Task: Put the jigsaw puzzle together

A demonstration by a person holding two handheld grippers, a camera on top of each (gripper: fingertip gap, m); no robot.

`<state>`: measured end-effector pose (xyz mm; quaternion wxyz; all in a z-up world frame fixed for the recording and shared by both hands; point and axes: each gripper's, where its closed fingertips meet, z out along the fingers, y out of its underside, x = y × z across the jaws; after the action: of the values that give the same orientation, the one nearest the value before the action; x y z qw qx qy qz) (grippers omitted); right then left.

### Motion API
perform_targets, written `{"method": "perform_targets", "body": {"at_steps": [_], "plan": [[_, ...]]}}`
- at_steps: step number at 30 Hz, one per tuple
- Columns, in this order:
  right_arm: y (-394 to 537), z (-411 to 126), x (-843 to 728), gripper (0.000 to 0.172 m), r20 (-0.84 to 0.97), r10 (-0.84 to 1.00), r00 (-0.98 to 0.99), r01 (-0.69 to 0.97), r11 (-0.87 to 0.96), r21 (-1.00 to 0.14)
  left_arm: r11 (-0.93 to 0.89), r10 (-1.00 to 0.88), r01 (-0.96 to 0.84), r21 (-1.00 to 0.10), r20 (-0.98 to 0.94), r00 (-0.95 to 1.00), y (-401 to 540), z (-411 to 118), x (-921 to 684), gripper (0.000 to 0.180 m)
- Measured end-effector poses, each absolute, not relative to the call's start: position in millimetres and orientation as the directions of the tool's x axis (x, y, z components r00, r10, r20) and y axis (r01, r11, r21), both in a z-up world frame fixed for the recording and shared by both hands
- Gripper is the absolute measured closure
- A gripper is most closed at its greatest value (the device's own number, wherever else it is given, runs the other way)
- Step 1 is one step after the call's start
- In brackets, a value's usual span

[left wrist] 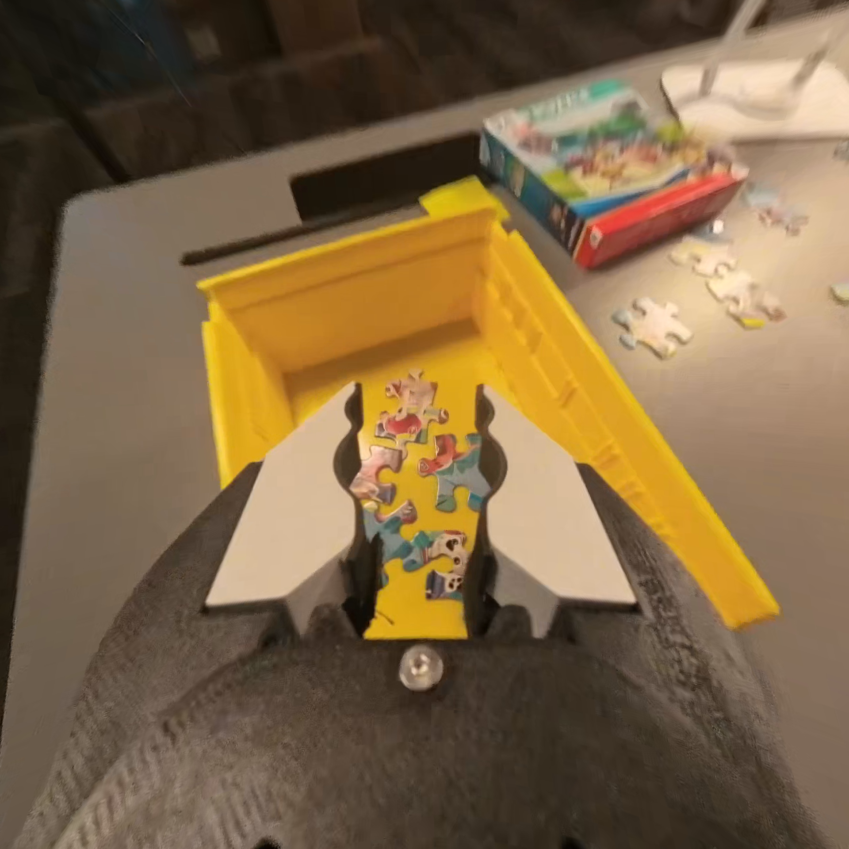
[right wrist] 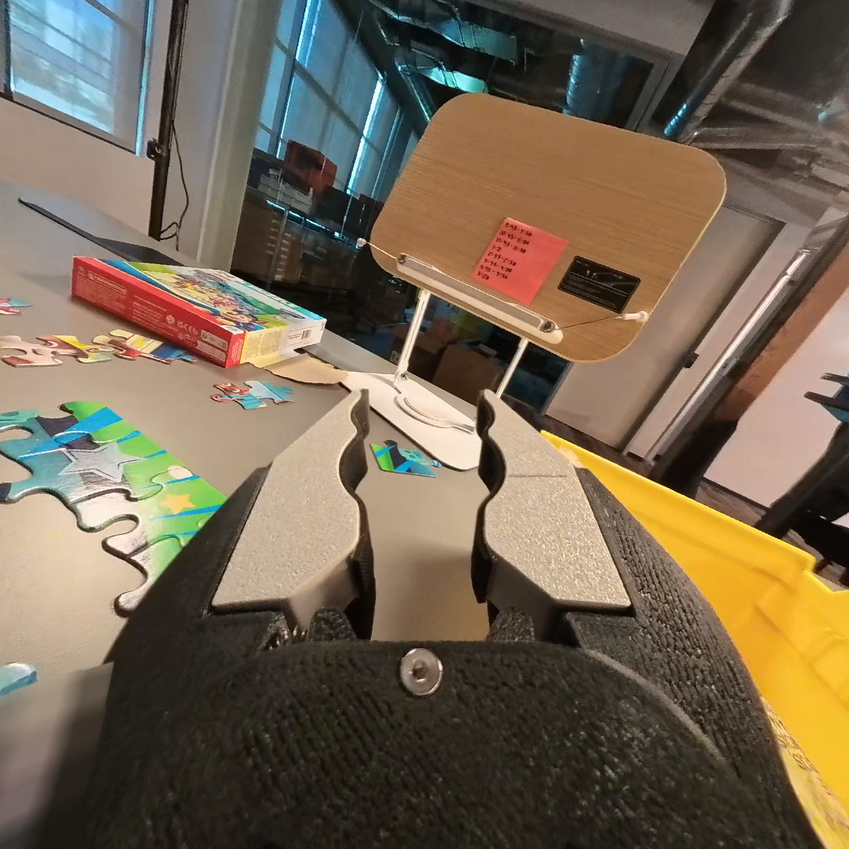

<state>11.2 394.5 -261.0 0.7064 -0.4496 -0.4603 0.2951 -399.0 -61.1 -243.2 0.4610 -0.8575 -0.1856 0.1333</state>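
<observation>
My left gripper (left wrist: 419, 390) is open and hangs over a yellow bin (left wrist: 349, 298) on the grey table (left wrist: 119, 367). Several loose puzzle pieces (left wrist: 416, 413) lie on the bin's floor below the fingers, apart from the pads. My right gripper (right wrist: 420, 404) is open and low over the table (right wrist: 92, 588). A green and blue puzzle piece (right wrist: 404, 459) lies flat on the table ahead, between the fingertips and not touched by them. The yellow bin's rim (right wrist: 716, 551) is close on the right.
A puzzle box (left wrist: 611, 170) (right wrist: 193, 303) lies at the back. Loose pieces (left wrist: 652, 326) (right wrist: 252, 393) lie around it. A partly joined puzzle section (right wrist: 105, 478) lies left of my right gripper. A wooden book stand (right wrist: 546, 220) on a white base (right wrist: 432, 418) stands ahead. One gripper's finger ends stand about 60 centimetres off the other's.
</observation>
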Motion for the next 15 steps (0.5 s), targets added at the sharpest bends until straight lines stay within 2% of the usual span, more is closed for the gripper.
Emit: {"method": "perform_targets", "body": {"at_steps": [4,7,9,12,15], "plan": [[399.0,-263.9,10.4,0.126,0.407,0.807,0.428,0.038,0.434,-0.9,-0.741,0.322,0.245,-0.626,-0.011,0.947,-51.9,-291.3,-408.6,0.122],[400.8,-265.2,11.2,0.127,0.414,0.796,0.442,0.056,0.436,-0.898,-0.917,0.227,0.224,-0.33,0.029,0.973,-70.4,-335.3,-398.7,0.122],[402.0,-265.6,11.8,0.128,0.414,0.791,0.45,0.062,0.435,-0.898,-0.969,0.165,0.168,-0.181,0.033,0.986,-83.3,-354.6,-394.0,0.122],[405.2,-268.0,11.3,0.129,0.429,0.775,0.464,0.092,0.44,-0.893,-0.995,0.076,0.079,-0.062,0.054,0.996,-93.0,-368.1,-384.9,0.127],[407.8,-270.7,9.8,0.129,0.444,0.762,0.471,0.122,0.443,-0.888,-0.997,-0.034,-0.032,-0.072,0.028,0.999,-89.3,-369.5,-378.7,0.134]]}}
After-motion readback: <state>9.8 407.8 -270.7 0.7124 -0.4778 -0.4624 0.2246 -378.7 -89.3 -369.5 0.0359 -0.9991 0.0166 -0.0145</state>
